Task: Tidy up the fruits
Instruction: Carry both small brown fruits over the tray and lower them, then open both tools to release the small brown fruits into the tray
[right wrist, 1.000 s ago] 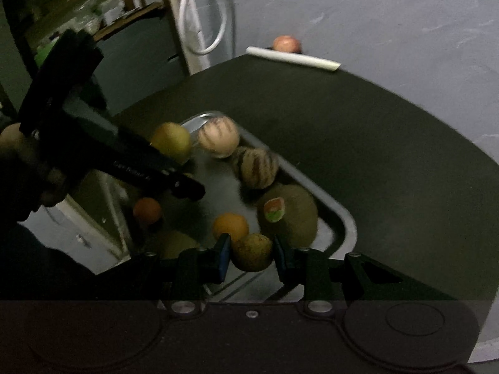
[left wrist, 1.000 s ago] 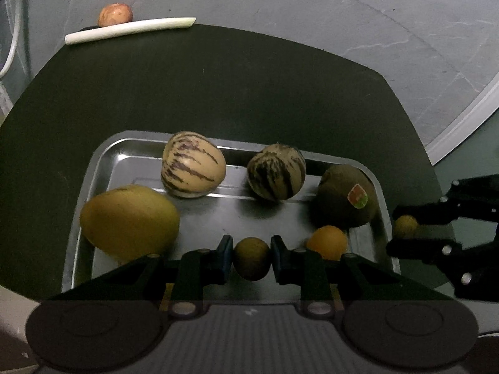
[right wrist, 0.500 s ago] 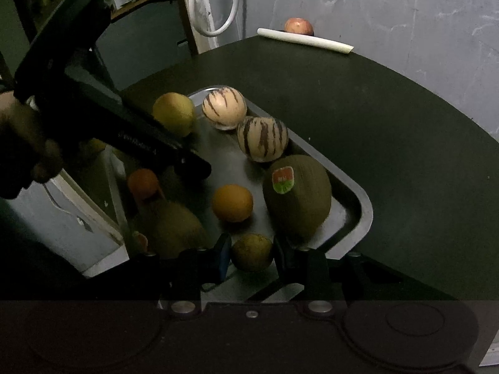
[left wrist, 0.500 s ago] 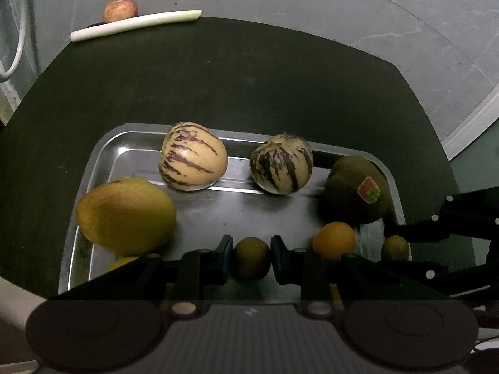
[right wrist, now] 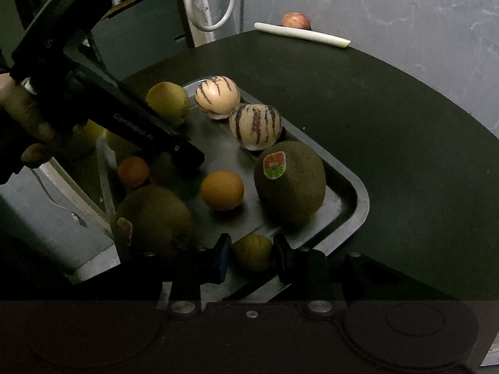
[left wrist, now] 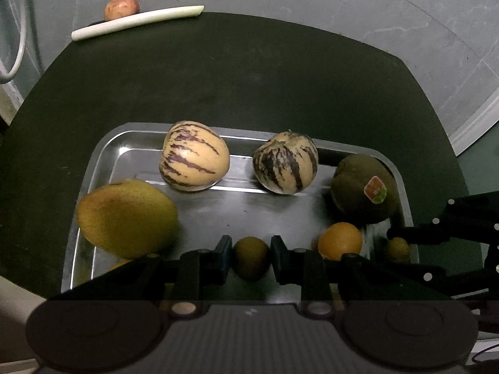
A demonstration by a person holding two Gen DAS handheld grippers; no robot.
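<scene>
While my left tool pinches a small brown-green fruit low over the near edge of the metal tray, my right tool grips a small yellowish fruit over the tray's near right corner. Both held fruits are nearly round, so I cannot tell a long axis on either.

In the tray, two striped melons sit side by side along the far wall. A yellow mango lies at the left with its long axis across the tray. At the right, a brown fruit with a sticker lies lengthwise toward the far wall, an orange just beside it.

On the dark desk, far back, a pale stalk lies crosswise with a reddish fruit behind it.
</scene>
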